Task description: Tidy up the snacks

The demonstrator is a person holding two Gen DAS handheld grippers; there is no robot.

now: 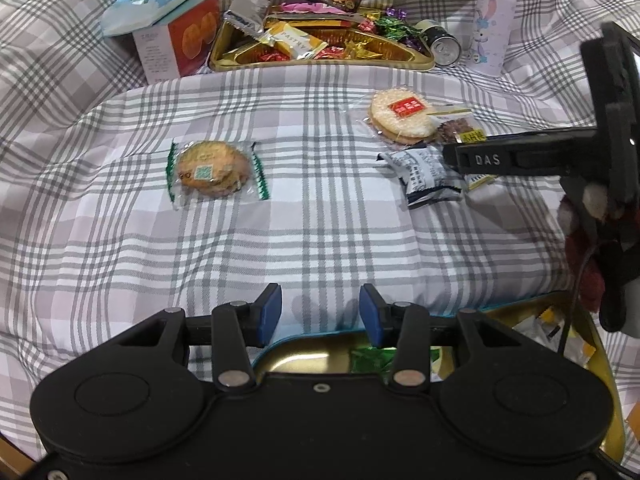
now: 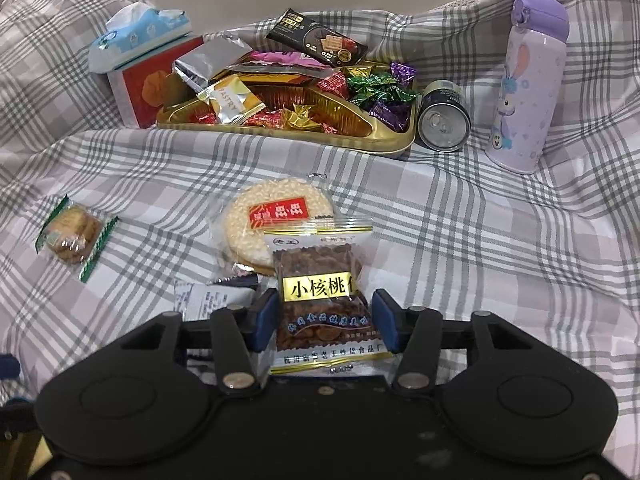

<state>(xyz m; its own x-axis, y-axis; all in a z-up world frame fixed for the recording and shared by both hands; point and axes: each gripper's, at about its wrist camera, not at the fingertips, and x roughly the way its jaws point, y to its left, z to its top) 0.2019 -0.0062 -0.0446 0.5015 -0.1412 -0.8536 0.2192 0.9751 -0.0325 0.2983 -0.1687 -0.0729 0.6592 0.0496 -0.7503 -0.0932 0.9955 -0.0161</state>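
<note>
My right gripper (image 2: 325,322) is shut on a walnut snack packet (image 2: 324,300) with a yellow label, its pads pressing both sides. Behind it lies a wrapped rice cracker (image 2: 276,216) and to its left a white-and-blue packet (image 2: 208,298). A wrapped cookie pack (image 2: 74,234) lies at the left. My left gripper (image 1: 320,314) is open and empty above the near gold tin (image 1: 304,358). In the left wrist view the cookie pack (image 1: 214,170), rice cracker (image 1: 402,114) and white-and-blue packet (image 1: 424,178) lie on the checked cloth, with the right gripper (image 1: 480,158) over them.
A gold tray (image 2: 384,142) full of sweets stands at the back, with a red box (image 2: 148,80) and tissue pack (image 2: 140,34) to its left. A can (image 2: 444,122) lies on its side beside a purple bottle (image 2: 528,88). Checked cloth (image 1: 320,240) covers everything.
</note>
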